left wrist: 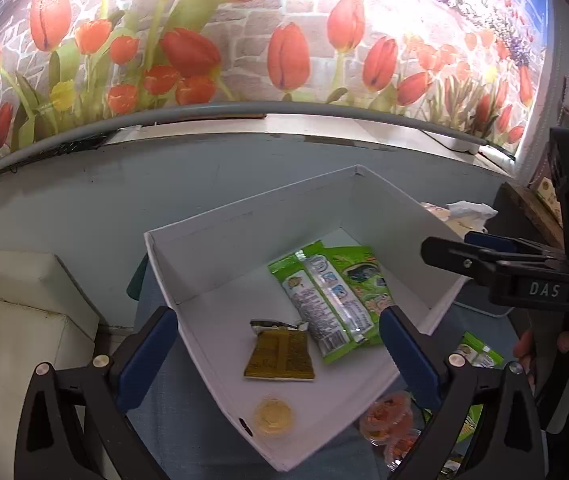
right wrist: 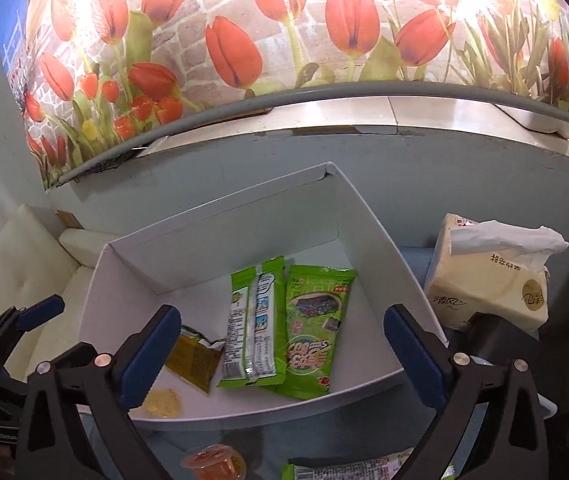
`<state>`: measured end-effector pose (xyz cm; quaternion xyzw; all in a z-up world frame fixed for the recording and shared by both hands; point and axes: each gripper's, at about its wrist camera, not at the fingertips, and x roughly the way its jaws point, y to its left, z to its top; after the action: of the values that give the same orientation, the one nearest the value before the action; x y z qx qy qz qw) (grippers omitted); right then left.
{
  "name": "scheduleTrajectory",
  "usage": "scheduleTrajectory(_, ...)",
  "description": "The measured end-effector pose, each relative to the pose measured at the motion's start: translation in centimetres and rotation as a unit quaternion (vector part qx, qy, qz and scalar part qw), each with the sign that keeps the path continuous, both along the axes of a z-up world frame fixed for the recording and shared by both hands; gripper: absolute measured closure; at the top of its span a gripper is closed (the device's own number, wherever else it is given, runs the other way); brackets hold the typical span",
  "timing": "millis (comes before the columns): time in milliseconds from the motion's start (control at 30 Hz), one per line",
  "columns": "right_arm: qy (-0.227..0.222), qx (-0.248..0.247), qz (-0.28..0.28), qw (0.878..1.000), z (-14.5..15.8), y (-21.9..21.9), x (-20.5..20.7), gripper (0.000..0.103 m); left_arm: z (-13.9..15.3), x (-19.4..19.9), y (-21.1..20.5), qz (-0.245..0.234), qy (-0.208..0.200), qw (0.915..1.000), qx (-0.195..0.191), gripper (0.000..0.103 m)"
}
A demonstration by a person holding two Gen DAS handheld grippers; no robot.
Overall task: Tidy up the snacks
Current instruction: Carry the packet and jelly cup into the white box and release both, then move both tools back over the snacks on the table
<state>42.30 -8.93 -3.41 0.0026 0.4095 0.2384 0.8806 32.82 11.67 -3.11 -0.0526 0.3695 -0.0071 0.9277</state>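
A tulip-printed wall backs the blue worktop, on which an open white box holds two green snack packets lying side by side, a torn gold packet near them and a small yellow jelly cup by the near wall. Outside the box, a tissue pack stands just beside its right wall, and an orange jelly cup and another green packet lie on the near worktop. Both the left gripper and the right gripper hover over the box with fingers spread wide and nothing between them.
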Motion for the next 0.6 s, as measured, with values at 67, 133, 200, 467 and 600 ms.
scheduleTrajectory(67,-0.009,-0.008,0.003,1.000,0.4,0.0,-0.7,0.000,0.3,-0.4,-0.3,0.000,-0.004,1.0000,-0.001,0.000)
scheduleTrajectory(133,-0.019,-0.014,0.004,1.000,0.9,-0.3,-1.7,0.000,0.5,-0.8,-0.4,0.009,-0.005,0.9999,-0.004,0.000)
scheduleTrajectory(200,-0.029,-0.008,0.007,1.000,1.5,-1.0,-3.0,0.000,0.8,-1.6,-0.8,0.009,-0.005,0.9999,-0.008,0.000)
scheduleTrajectory(467,-0.033,-0.004,0.013,0.999,0.1,-5.7,-11.0,0.000,0.6,-6.7,-4.6,-0.005,-0.001,1.0000,-0.001,0.000)
scheduleTrajectory(600,-0.029,-0.012,0.010,0.999,-2.1,-7.8,-15.5,0.000,-0.8,-10.1,-6.5,-0.017,0.003,0.9998,-0.009,0.000)
